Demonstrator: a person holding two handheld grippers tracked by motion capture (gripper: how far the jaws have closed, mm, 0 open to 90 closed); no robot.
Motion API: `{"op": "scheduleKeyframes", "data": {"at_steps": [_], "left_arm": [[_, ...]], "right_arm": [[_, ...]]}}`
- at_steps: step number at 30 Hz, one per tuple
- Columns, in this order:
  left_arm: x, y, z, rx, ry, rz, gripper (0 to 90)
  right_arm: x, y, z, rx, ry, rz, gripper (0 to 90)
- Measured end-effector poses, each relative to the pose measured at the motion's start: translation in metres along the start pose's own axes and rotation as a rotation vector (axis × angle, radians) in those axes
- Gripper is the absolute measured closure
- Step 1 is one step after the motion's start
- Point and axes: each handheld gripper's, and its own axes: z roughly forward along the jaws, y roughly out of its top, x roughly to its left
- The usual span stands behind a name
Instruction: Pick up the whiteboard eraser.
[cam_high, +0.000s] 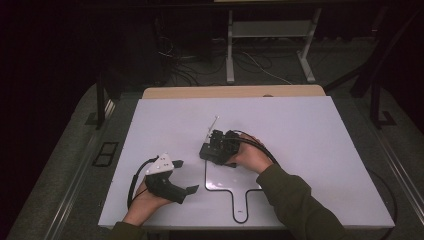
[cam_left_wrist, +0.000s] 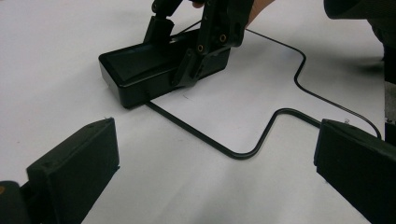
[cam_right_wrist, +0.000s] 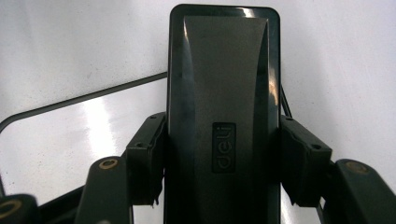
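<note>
Grip: the right gripper (cam_high: 216, 148) is clamping its two jaws against the long sides of a black rectangular case (cam_right_wrist: 223, 112) marked "deli"; both pads are touching the glossy walls, so the jaws are closed as far as the case allows.
Case position: the case is sitting flat on the white table (cam_high: 310, 145), near the middle and a little toward the near edge, with one end resting at the corner of a black outline (cam_high: 220, 187) drawn on the surface.
Left gripper: the left gripper (cam_high: 182, 176) is resting near the near-left corner of the table, its jaws standing wide apart and holding nothing; the case is lying well ahead of it.
Slip risk: the case walls are looking smooth and shiny, so the pads are probably relying on friction alone; a lift or twist could let the case slide out and drop.
Tilt risk: the pads are biting toward the near end of the case, so the far end could be sagging once it leaves the table.
Cable risk: the right gripper's cable (cam_left_wrist: 299, 70) is trailing across the table just beside the case and could be snagging or dragging it.
Uncertain: a thin pale rod (cam_high: 211, 128) is lying beyond the case; whether it is touching it is hard to tell.
</note>
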Motion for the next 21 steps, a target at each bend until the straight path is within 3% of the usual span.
{"op": "scheduleKeyframes", "data": {"at_steps": [10,19,21], "left_arm": [[-0.001,0.0,0.0,0.004,0.001,0.0,0.0],[0.0,0.0,-0.001,0.002,0.001,0.0,0.0],[0.0,0.0,0.0,0.002,0.001,0.002,0.0]], "right_arm": [[0.028,-0.003,-0.005,0.011,0.047,-0.059,38.6],[-0.006,-0.006,-0.002,0.007,-0.009,0.027,38.6],[-0.011,-0.009,-0.003,0.006,-0.001,0.054,38.6]]}}
